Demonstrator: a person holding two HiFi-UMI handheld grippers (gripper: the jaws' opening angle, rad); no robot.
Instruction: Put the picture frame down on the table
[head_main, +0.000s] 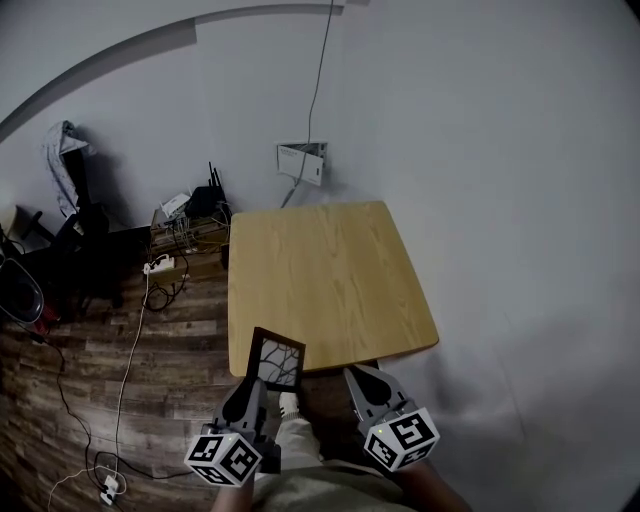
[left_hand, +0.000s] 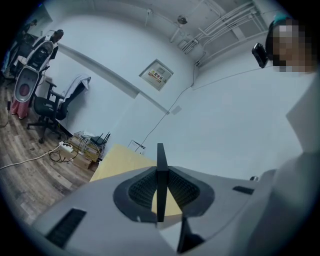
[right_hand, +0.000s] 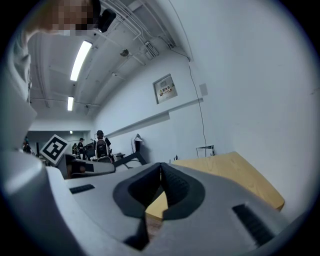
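Note:
A small dark picture frame with a pale branch print stands up from my left gripper, just short of the near left corner of the wooden table. Seen edge-on in the left gripper view, the picture frame is a thin black slab clamped between the jaws of the left gripper, which is shut on it. My right gripper hovers at the table's near edge. Its jaws meet with nothing between them in the right gripper view, so the right gripper is shut and empty.
The light wooden table stands against a white wall, its top bare. To its left on the wood floor are a low shelf with routers and cables, a power strip and office chairs. People stand far off.

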